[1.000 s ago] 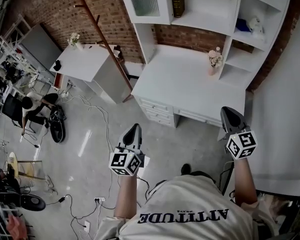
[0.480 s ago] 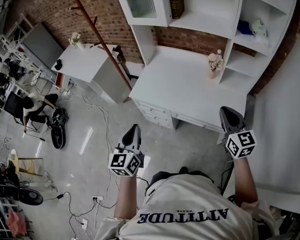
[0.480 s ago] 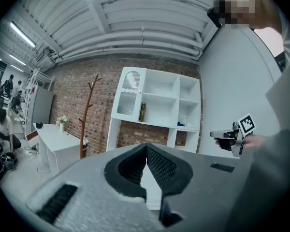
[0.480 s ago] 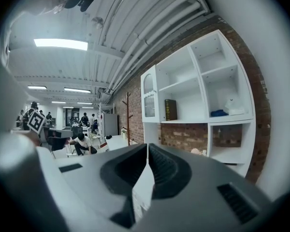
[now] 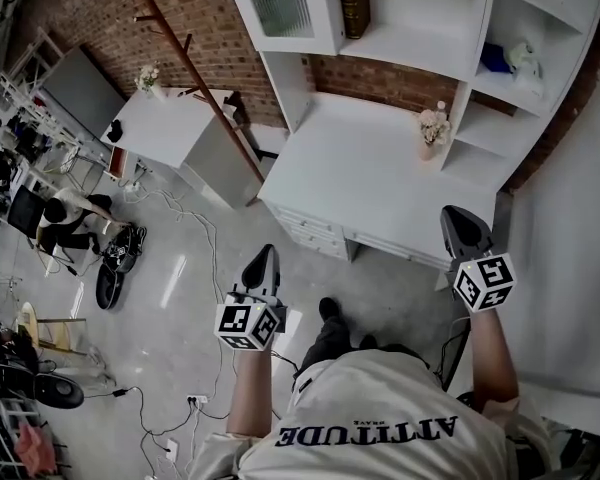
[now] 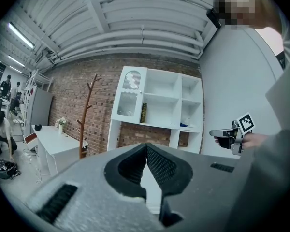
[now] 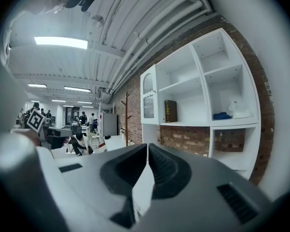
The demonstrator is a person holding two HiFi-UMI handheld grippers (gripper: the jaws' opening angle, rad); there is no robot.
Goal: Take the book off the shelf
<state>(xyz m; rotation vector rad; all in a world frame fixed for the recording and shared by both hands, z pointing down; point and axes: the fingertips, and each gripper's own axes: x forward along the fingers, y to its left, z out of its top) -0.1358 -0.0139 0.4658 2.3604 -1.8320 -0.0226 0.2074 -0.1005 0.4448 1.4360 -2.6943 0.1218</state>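
A dark book (image 5: 353,1) stands upright on the white shelf unit (image 5: 410,43) above the desk, against the left wall of its compartment. It also shows in the left gripper view as the book (image 6: 143,113) and in the right gripper view as the book (image 7: 170,111). My left gripper (image 5: 264,261) is over the floor, short of the desk, shut and holding nothing. My right gripper (image 5: 460,224) hangs at the desk's near right edge, shut and empty. Both point toward the shelf, far from the book.
A white desk (image 5: 370,183) with drawers stands under the shelves and carries a small flower vase (image 5: 430,128). A blue thing and a white thing (image 5: 505,56) lie on the right shelf. A wooden coat rack (image 5: 195,58), a second white table (image 5: 165,123) and floor cables are at left.
The person has stepped toward the desk, and a shoe now shows ahead of the body. Both grippers have gone forward with the person, and both are still shut.
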